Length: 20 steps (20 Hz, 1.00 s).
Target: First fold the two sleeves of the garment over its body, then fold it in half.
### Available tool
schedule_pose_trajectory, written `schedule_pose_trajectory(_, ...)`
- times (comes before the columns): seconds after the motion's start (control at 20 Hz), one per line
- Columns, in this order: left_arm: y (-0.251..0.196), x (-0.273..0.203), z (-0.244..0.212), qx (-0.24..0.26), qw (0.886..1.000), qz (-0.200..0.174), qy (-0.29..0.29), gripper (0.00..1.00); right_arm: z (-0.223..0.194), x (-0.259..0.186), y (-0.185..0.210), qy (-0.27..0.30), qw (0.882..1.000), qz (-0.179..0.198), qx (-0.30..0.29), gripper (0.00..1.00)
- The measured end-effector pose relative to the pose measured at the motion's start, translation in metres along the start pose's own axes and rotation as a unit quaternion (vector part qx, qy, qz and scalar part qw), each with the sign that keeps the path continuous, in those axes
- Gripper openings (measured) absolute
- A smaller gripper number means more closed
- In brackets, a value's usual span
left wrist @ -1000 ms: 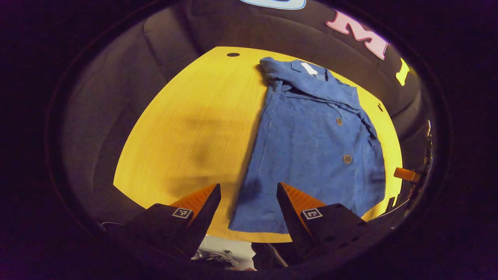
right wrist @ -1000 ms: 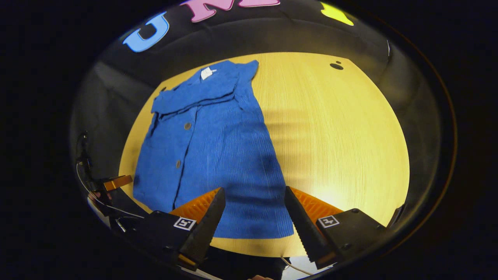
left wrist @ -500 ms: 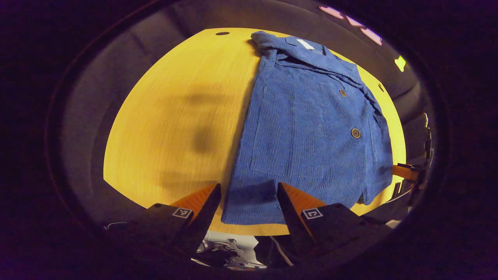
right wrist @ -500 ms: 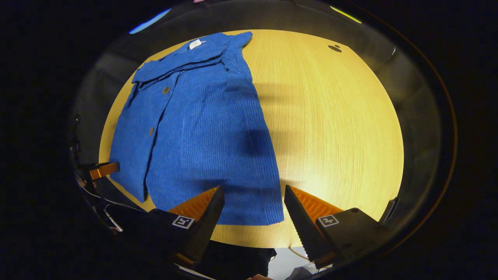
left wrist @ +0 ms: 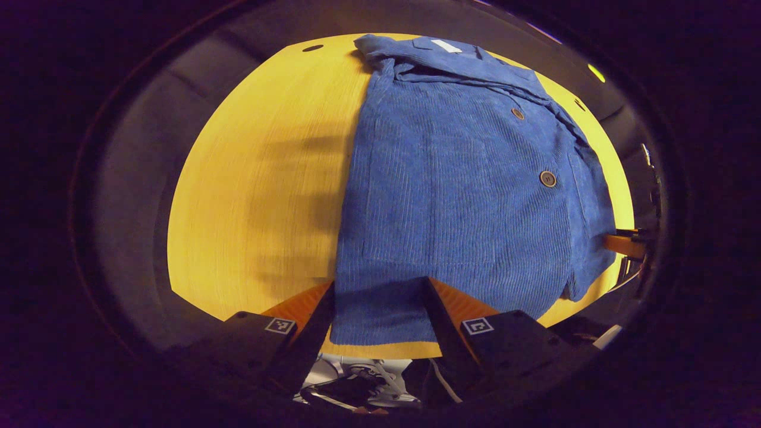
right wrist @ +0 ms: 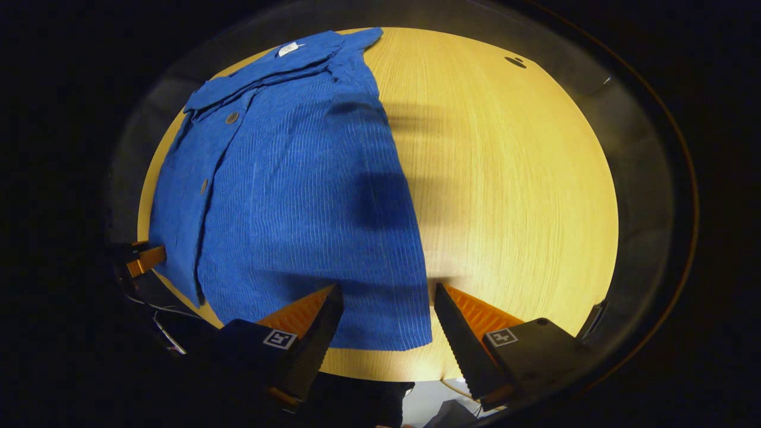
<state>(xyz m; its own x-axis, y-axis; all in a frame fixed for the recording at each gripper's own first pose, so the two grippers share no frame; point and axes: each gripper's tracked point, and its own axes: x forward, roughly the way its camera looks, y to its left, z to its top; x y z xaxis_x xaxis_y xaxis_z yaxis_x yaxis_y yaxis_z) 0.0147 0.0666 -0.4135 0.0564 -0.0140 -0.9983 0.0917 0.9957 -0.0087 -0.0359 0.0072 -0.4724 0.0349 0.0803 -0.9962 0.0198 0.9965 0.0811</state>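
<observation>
Sleeves look folded over the garment (left wrist: 458, 196) — the halving is left. Your left gripper (left wrist: 377, 297) and right gripper (right wrist: 386, 300) hover at the lower hem corners, fingers wide, holding nothing.

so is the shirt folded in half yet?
No. The shirt lies full length on the table, collar far, hem near; sleeves look tucked over.

Yellow wooden table (left wrist: 261, 178), small holes.
</observation>
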Motion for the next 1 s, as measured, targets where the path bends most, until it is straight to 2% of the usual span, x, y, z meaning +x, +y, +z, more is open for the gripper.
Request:
schedule_pose_trajectory(0.15, 0.000, -0.001, 0.000, 0.006, 1.000, 0.000, 0.005, 0.84, 0.000, 0.003, 0.001, 0.007, 1.000, -0.001, 0.007, 0.98)
schedule_pose_trajectory(0.2, 0.000, 0.000, 0.001, 0.002, 1.000, 0.000, 0.003, 0.84, -0.002, 0.003, 0.001, 0.012, 1.000, -0.002, 0.013, 0.84)
schedule_pose_trajectory(0.25, 0.000, 0.000, 0.002, -0.002, 1.000, 0.000, 0.003, 0.85, -0.002, 0.004, 0.003, 0.011, 1.000, -0.003, 0.018, 0.95)
schedule_pose_trajectory(0.3, 0.000, -0.001, 0.001, -0.002, 1.000, 0.000, 0.002, 0.85, -0.003, 0.005, 0.005, 0.012, 1.000, 0.000, 0.014, 0.82)
schedule_pose_trajectory(0.35, -0.002, 0.002, 0.000, 0.003, 1.000, -0.003, 0.001, 0.84, -0.001, 0.004, 0.007, 0.011, 1.000, -0.001, 0.012, 0.88)
schedule_pose_trajectory(0.4, -0.004, 0.000, 0.006, 0.003, 1.000, -0.007, -0.009, 0.68, -0.002, 0.004, 0.008, 0.012, 1.000, -0.001, 0.009, 0.80)
schedule_pose_trajectory(0.45, -0.008, -0.002, 0.008, 0.001, 1.000, -0.015, -0.015, 0.52, 0.001, 0.003, 0.011, 0.012, 1.000, 0.010, 0.010, 0.78)
schedule_pose_trajectory(0.5, -0.015, 0.000, 0.011, -0.003, 0.999, -0.034, -0.024, 0.35, 0.001, 0.004, 0.019, 0.007, 0.999, 0.025, 0.038, 0.55)
schedule_pose_trajectory(0.6, -0.016, -0.001, 0.012, -0.019, 0.999, -0.043, -0.026, 0.03, 0.003, 0.011, 0.024, 0.007, 0.999, 0.027, 0.034, 0.07)
schedule_pose_trajectory(0.65, -0.015, 0.003, 0.009, -0.031, 0.998, -0.051, -0.022, 0.02, 0.002, 0.005, 0.023, 0.006, 0.999, 0.029, 0.032, 0.01)
schedule_pose_trajectory(0.75, -0.016, -0.002, 0.011, -0.052, 0.996, -0.071, -0.024, 0.00, 0.002, 0.005, 0.024, 0.007, 0.998, 0.039, 0.044, 0.01)
schedule_pose_trajectory(1.0, -0.020, -0.005, 0.006, -0.050, 0.995, -0.086, -0.021, 0.00, 0.004, 0.003, 0.025, -0.001, 0.997, 0.046, 0.055, 0.02)
